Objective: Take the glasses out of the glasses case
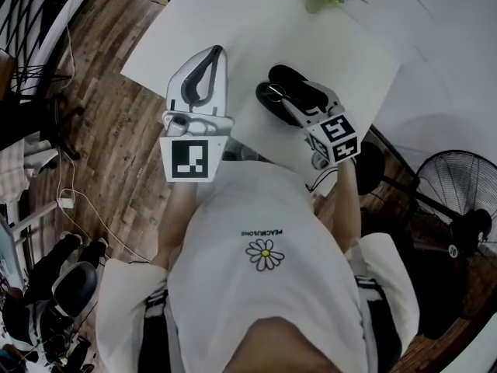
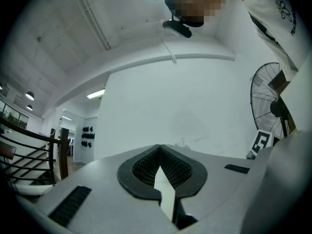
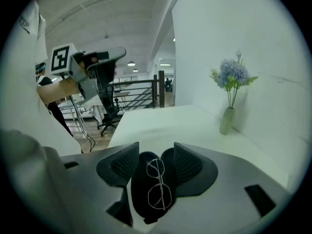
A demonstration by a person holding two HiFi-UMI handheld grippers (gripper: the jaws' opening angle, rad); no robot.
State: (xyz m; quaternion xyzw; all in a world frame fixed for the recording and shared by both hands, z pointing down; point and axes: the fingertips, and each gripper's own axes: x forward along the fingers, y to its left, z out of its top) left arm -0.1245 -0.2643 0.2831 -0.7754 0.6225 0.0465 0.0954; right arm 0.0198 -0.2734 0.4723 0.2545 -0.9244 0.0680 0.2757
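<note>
- Holding the right gripper (image 3: 156,147) low over the black glasses case (image 3: 139,194), pointed downward, jaws spread wide apart
- Flanking the open glasses case with one ribbed pad on each side, neither pad pressing on anything, as seen in the right gripper view
- Lying inside the open case, between the spread jaws: the thin wire-framed glasses (image 3: 157,182), lenses up, not gripped
- Resting on the white table (image 1: 233,22), close to the edge nearest the person: both dark halves of the case, folded flat
- Keeping the left gripper (image 2: 159,150) up beside the right one, well apart from the case, tilted slightly upward toward a plain white wall
- Showing the left jaws together at their tips, nothing between them
- Standing at the far end of the table, away from both grippers: a slim vase (image 3: 225,121) with pale blue flowers
- Sitting on the wooden floor (image 1: 116,146) off to the right of the table: a round fan (image 1: 458,208)
- Filling the lower part of the head view: a white shirt with a daisy print
</note>
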